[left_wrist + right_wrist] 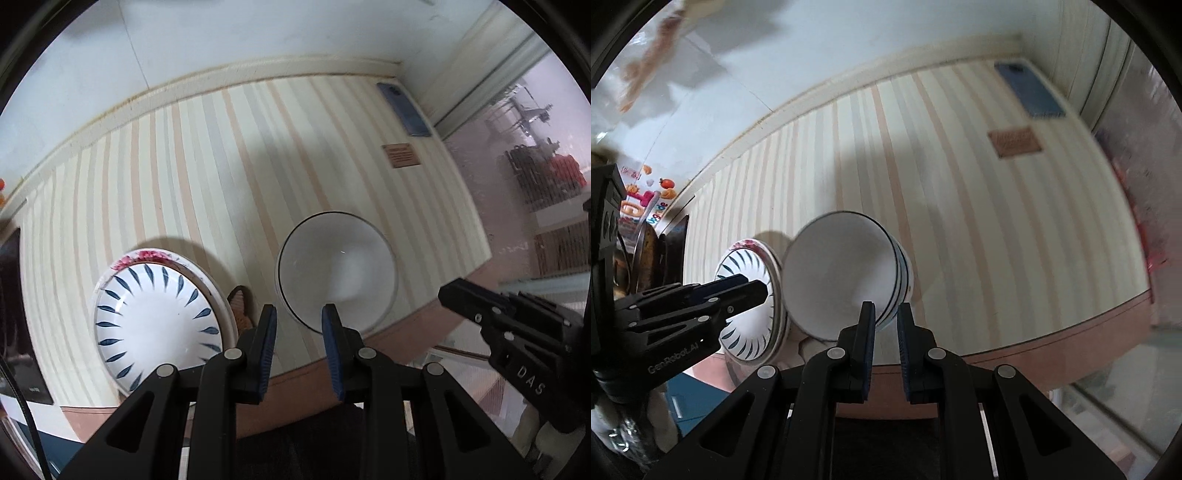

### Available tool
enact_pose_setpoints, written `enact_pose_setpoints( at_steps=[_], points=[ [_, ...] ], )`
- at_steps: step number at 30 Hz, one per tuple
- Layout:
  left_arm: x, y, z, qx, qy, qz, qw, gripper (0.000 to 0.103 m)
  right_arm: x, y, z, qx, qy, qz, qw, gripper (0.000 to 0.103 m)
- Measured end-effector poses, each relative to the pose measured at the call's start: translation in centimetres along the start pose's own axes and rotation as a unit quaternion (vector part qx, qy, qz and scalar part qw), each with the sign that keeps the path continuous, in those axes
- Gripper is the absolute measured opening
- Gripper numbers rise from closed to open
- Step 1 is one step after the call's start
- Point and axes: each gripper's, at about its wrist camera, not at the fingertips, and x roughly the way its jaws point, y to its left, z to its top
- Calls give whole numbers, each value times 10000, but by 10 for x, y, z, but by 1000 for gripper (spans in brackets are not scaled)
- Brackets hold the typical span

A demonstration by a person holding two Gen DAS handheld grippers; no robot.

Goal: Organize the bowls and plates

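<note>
Right gripper (885, 314) closed, empty, above stacked white bowls (846, 280); leaf-pattern plates (750, 295) beside, left gripper (753, 291) over them.

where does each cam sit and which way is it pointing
Left wrist: on the left gripper, looking steeply down at the striped tablecloth; own fingers near-closed, right gripper at right.
Right wrist: on the right gripper, facing down too; left gripper at left.
Shared: stacked blue-petal white plates, plain white bowl, blue phone.
</note>
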Motion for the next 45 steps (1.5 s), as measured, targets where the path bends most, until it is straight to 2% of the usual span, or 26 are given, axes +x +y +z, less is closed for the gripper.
enact_pose_setpoints(
  at_steps=[7,15,16,17,18,19,20,21,22,26,28,30,35,39,42,45],
  points=[
    [-48,-7,-11,156,-341,-133,9992,23,-60,25,-6,-258,-470,-153,9984,14],
    [-71,-7,-13,155,-585,-240,9979,24,-100,33,-17,-265,-721,-110,9970,14],
    [-70,-7,-13,143,-602,-286,9977,26,-102,33,-18,-243,-739,-102,9969,14],
    [-68,-6,-13,91,-605,-324,9976,32,-104,32,-19,-209,-750,-87,9969,15],
    [-64,-4,-12,44,-575,-346,9977,35,-103,31,-20,-161,-747,-64,9971,22],
    [-56,-1,-11,-37,-510,-411,9978,35,-103,29,-20,-110,-738,-19,9972,34],
    [-49,3,-10,-138,-458,-463,9978,35,-101,24,-19,-17,-733,80,9973,41],
    [-41,6,-10,-223,-391,-458,9979,35,-98,20,-19,52,-714,138,9973,56],
    [-28,11,-7,-366,-215,-493,9979,35,-92,15,-18,118,-628,202,9977,66],
    [24,36,8,-989,363,-832,9910,35,-59,-4,-18,345,-256,570,9974,70],
    [47,45,15,-1258,618,-1174,9831,35,-37,-14,-18,482,-68,836,9953,78],
    [63,52,21,-1453,759,-1339,9773,35,-10,-26,-15,646,109,1093,9918,80],
    [100,58,37,-1686,1041,-1375,9705,35,56,-51,-14,1045,553,1530,9811,82],
    [123,58,45,-1769,1256,-1537,9640,35,94,-62,-13,1302,789,1863,9706,82],
    [133,57,50,-1684,1372,-1455,9652,36,116,-66,-13,1443,957,2116,9619,82],
    [144,55,55,-1585,1500,-1396,9659,36,134,-67,-11,1475,1108,2184,9583,82]
  ],
)
